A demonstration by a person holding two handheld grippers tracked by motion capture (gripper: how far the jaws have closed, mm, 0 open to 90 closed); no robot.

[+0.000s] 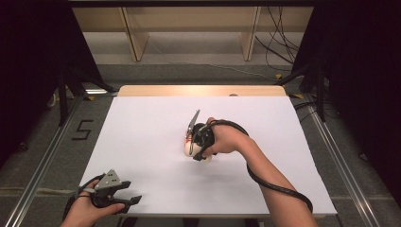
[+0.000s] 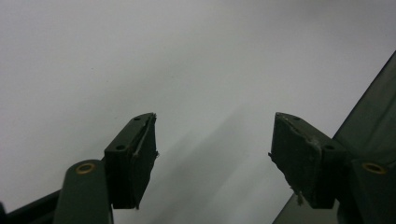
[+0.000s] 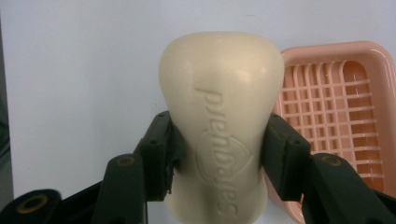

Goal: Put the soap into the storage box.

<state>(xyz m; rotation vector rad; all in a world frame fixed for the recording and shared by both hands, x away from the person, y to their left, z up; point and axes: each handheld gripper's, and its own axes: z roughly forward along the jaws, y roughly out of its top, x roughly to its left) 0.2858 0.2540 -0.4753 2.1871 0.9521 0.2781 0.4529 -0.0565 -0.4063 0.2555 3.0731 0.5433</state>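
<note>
Gripping cream soap bar (image 3: 219, 126) across waist, right gripper (image 3: 219, 154) jaws clamp both sides, mid-table. Pink slatted soap dish (image 3: 345, 116) just beside bar. Likely step: seat bar flat in dish; lower level, release gently. Left gripper (image 2: 212, 149) wide open, empty, near-left corner.

Two tongs (image 1: 124, 195) (image 1: 195, 144) over white table (image 1: 142, 132)

White table (image 1: 142, 137), grey floor (image 1: 42, 156), wooden shelving (image 1: 137, 42)

pink soap dish (image 3: 343, 121) crowds the right claw (image 3: 219, 144); table (image 1: 142, 142) elsewhere open.
</note>
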